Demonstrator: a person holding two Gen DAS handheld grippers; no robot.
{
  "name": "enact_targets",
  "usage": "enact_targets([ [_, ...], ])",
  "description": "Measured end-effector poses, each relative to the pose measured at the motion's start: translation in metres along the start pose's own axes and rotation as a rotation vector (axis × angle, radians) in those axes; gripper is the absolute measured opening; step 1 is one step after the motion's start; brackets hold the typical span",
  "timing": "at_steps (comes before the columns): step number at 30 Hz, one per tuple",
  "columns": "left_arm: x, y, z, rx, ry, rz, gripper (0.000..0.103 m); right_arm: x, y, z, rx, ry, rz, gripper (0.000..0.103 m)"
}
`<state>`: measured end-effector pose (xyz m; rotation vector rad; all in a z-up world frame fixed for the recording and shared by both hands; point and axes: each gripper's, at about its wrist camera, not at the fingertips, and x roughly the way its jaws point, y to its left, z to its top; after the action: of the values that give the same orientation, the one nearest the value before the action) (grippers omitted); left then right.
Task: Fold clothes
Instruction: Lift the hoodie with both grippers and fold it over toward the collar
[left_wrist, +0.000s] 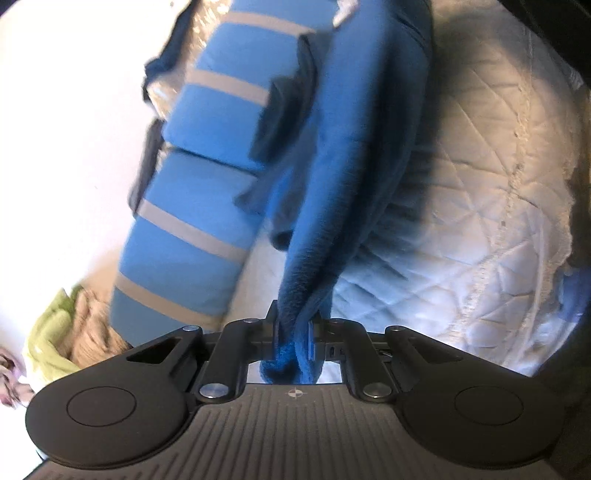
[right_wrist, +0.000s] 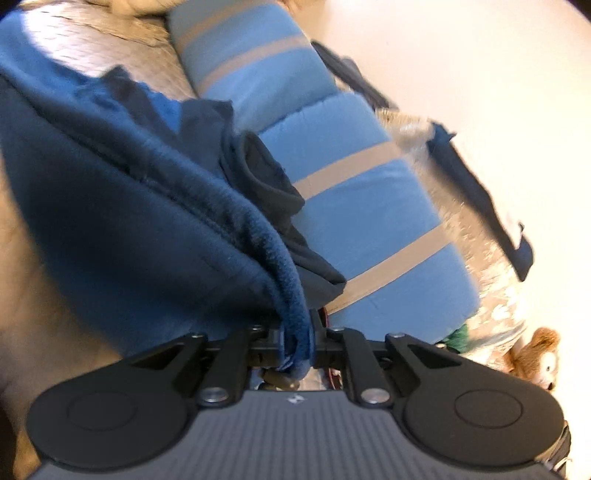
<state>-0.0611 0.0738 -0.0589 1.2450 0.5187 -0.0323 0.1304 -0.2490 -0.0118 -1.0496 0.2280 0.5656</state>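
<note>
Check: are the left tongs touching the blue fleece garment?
Touching. The left wrist view shows the left tongs shut on a bunched fold of the blue fleece garment.

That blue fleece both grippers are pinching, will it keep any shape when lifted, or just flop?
Likely flop: the fleece hangs in a bunched rope from the left gripper and drapes in folds from the right gripper. The fuzzy pile probably resists slipping.

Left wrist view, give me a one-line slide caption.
Left hand-held gripper shut on a bunched blue fleece garment above a white quilted cover.
</note>
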Motion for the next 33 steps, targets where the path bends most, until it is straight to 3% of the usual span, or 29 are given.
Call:
enact_targets([
  [3,-0.006,0.011,0.004,-0.003,-0.04,0.015,0.009,-0.05,0.004,-0.023,-0.04,-0.023,0.028,0.01],
  [9,-0.016,0.022,0.016,-0.01,-0.067,0.022,0.008,-0.123,0.027,-0.064,-0.12,0.014,0.111,0.008],
  [22,-0.093,0.028,0.013,-0.034,-0.07,-0.043,0.007,-0.197,0.038,-0.072,-0.069,0.009,0.164,0.008],
  [28,-0.131,0.011,0.006,-0.08,-0.056,-0.142,0.007,-0.237,0.044,-0.078,-0.036,0.028,0.193,0.008],
  [33,-0.127,-0.008,0.003,-0.083,-0.035,-0.215,0.007,-0.241,0.053,-0.086,-0.014,0.059,0.226,0.008],
])
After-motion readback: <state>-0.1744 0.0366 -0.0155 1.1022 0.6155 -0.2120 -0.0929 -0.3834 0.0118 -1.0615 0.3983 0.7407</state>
